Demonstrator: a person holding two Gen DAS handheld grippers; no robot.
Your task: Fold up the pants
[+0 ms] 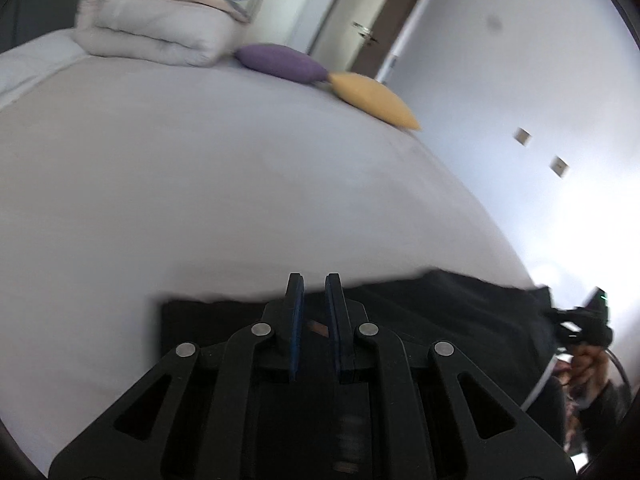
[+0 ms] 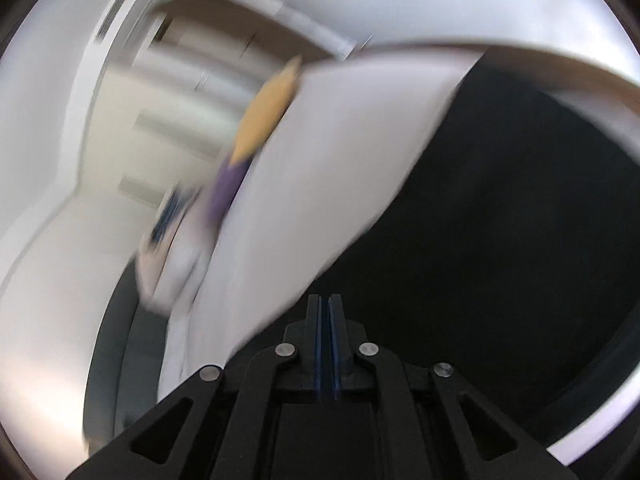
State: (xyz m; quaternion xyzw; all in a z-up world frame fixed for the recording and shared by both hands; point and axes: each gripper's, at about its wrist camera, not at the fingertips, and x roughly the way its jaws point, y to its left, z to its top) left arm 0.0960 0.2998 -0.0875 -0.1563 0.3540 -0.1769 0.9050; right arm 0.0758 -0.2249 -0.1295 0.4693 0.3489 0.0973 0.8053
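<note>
Black pants (image 1: 400, 312) lie spread on the white bed (image 1: 200, 200). Left tool (image 1: 314, 280) and right tool (image 2: 324, 300), both nearly closed and empty, hover above, seemingly between folds; next, regrip an edge.

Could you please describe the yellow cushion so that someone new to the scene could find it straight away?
Start at the white bed and follow it to its far side. Past the folded cream duvet two cushions lie end to end; the yellow cushion is nearest the bed's edge, beside the purple cushion.
</note>
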